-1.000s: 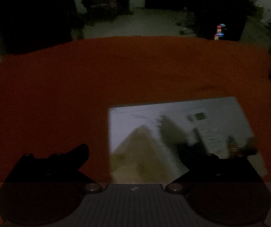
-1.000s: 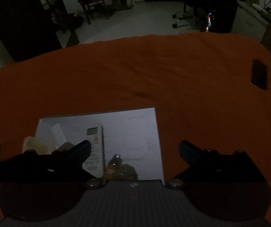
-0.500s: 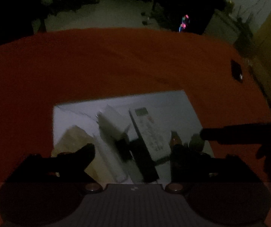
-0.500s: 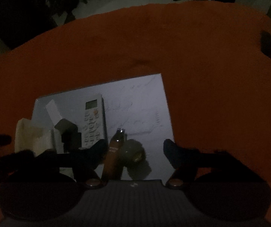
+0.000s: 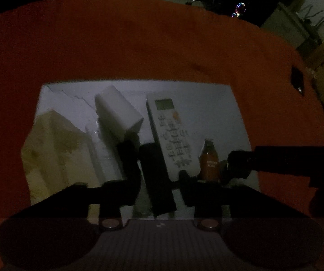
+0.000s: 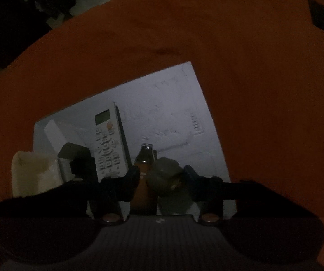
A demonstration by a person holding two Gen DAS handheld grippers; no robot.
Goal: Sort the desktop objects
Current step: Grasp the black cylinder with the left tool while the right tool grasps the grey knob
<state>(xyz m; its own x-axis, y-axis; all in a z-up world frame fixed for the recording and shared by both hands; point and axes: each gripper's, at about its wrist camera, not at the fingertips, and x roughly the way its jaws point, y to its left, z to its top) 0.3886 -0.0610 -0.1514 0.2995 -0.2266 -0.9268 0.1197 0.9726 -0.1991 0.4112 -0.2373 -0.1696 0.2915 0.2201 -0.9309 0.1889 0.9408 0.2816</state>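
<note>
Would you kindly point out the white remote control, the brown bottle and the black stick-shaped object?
white remote control (image 5: 172, 133), left wrist view, on its keypad.
brown bottle (image 6: 144, 158), right wrist view, on its neck.
black stick-shaped object (image 5: 156, 178), left wrist view, mid-body.

An orange-covered table (image 5: 139, 45) carries a white sheet (image 5: 207, 103) and a small dark object (image 5: 297, 76) well apart.

Orange-red tablecloth (image 5: 139, 45); pale grey-white sheet (image 6: 173, 113); white remote (image 5: 173, 133) with orange button; brown bottle (image 6: 144, 180); black bar (image 5: 156, 180); cream, stained block (image 5: 53, 153).
</note>
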